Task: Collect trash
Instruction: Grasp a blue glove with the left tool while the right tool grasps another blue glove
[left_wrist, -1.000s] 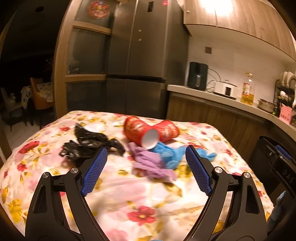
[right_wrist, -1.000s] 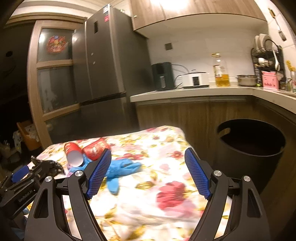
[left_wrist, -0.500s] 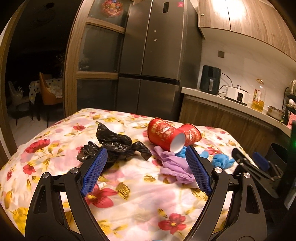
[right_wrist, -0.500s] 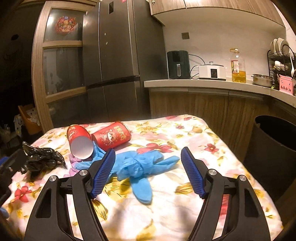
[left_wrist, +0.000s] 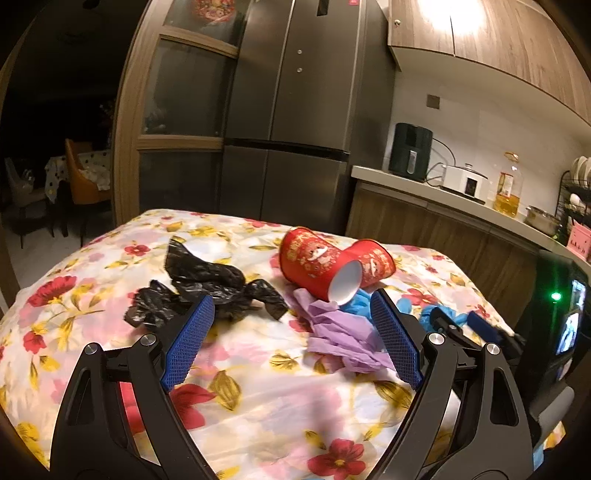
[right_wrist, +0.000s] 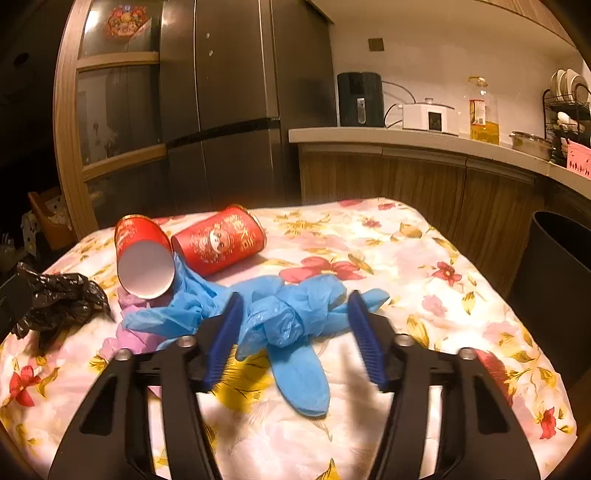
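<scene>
Trash lies on a floral tablecloth: a crumpled black plastic bag, two red paper cups on their sides, a purple glove and a crumpled blue glove. My left gripper is open and empty, just short of the black bag and the purple glove. My right gripper is open, its fingers on either side of the blue glove, apart from it. The right gripper also shows at the right of the left wrist view.
A black trash bin stands right of the table. Behind are a dark fridge, wooden cabinets and a counter with a black appliance, a cooker, an oil bottle and a dish rack. The table drops off at its right edge.
My right gripper has moved down and forward over the blue glove, and its jaws have narrowed a little. My left gripper has moved closer to the black bag and purple glove.
</scene>
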